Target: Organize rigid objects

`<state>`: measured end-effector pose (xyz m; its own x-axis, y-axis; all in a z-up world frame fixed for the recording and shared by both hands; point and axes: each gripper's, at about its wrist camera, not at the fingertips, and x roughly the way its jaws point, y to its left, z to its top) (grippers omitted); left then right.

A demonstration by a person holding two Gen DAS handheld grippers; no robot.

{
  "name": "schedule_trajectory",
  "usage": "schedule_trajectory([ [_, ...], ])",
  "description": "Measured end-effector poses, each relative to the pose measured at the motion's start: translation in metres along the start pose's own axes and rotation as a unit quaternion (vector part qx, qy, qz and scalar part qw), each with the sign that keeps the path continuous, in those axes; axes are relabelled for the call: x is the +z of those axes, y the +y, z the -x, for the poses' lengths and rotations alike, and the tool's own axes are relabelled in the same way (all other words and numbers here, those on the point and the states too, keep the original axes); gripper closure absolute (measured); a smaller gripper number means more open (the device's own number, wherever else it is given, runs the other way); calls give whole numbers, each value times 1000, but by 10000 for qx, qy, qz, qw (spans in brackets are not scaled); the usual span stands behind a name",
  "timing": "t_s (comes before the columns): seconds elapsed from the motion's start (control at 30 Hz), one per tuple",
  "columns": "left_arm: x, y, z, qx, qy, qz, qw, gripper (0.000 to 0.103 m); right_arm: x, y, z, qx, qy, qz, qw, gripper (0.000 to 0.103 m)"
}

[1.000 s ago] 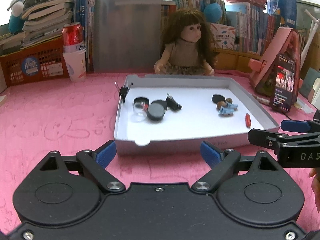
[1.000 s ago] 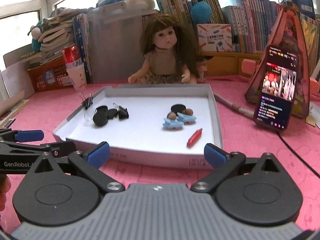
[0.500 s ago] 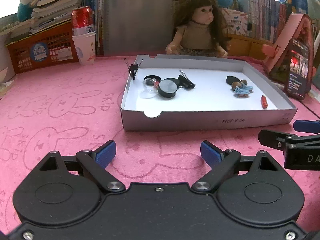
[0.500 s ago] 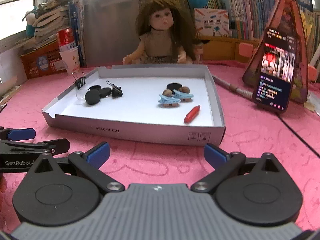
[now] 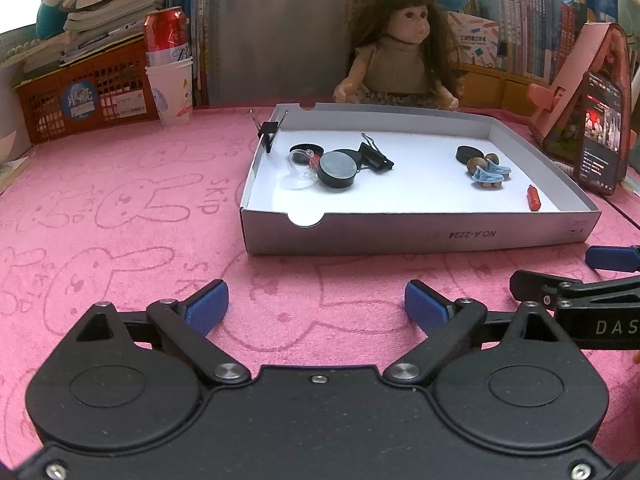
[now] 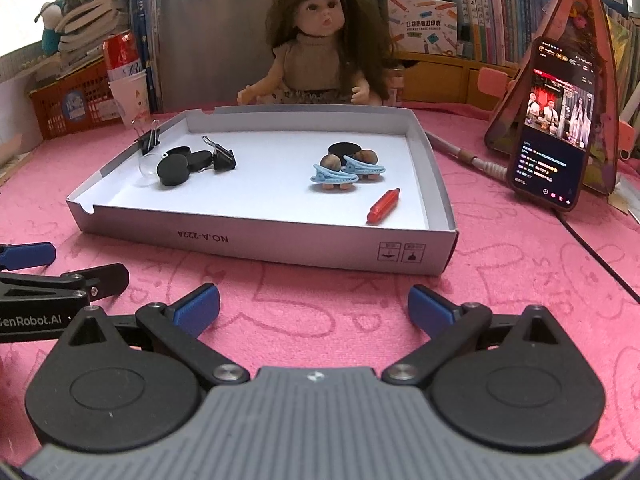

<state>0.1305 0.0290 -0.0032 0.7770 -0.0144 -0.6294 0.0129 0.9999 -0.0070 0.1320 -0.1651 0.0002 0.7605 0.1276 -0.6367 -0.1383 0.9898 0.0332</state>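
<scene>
- Shallow white cardboard box lid [image 6: 256,240], used as a tray, lies flat mid-desk on the pink rabbit-print cloth [image 5: 120,208]; long axis runs left-right across both views, printed front wall faces the grippers, notch at its front left corner.
- Red crayon-like stick [image 6: 383,206] near tray's front right corner, long axis diagonal, one end toward the front wall, the other toward the back right.
- Two pale blue toothed clips [image 6: 334,176] with small brown balls, right of tray centre, long axes roughly left-right; a black disc [image 6: 345,148] just behind them.
- Left part of tray: black round discs [image 5: 337,168] clustered, one overlapping a clear plastic dome [image 5: 299,164]; black binder clip [image 5: 376,158] lying just beside them, wire handles toward the back edge.
- Second black binder clip [image 5: 268,130] clamped upright on tray's left wall near the back corner.
- Left gripper [image 5: 316,306] low over desk's front edge, jaws wide apart, nothing between them, pointing at the tray front wall.
- Right gripper [image 6: 314,308] alongside, jaws also wide apart and holding nothing, same heading.
- Brown-haired doll [image 6: 320,48] sits behind tray's back edge.
- Lit smartphone [image 6: 554,124] leaning upright near desk's right edge.
- Red soda can in a white paper cup [image 5: 168,72] at back left, beside an orange plastic crate [image 5: 76,100].
</scene>
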Motion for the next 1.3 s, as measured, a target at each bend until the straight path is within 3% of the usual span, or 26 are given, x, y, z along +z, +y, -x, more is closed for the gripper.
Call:
schedule_trajectory([
  [0.43,0,1,-3,67,64,43,9999,1,0,7,-3,-145,72,172,9997,0],
  [1.3,-1,1,-3,68,65,42,9999,0,0,7,-3,-145,74,172,9997,0],
])
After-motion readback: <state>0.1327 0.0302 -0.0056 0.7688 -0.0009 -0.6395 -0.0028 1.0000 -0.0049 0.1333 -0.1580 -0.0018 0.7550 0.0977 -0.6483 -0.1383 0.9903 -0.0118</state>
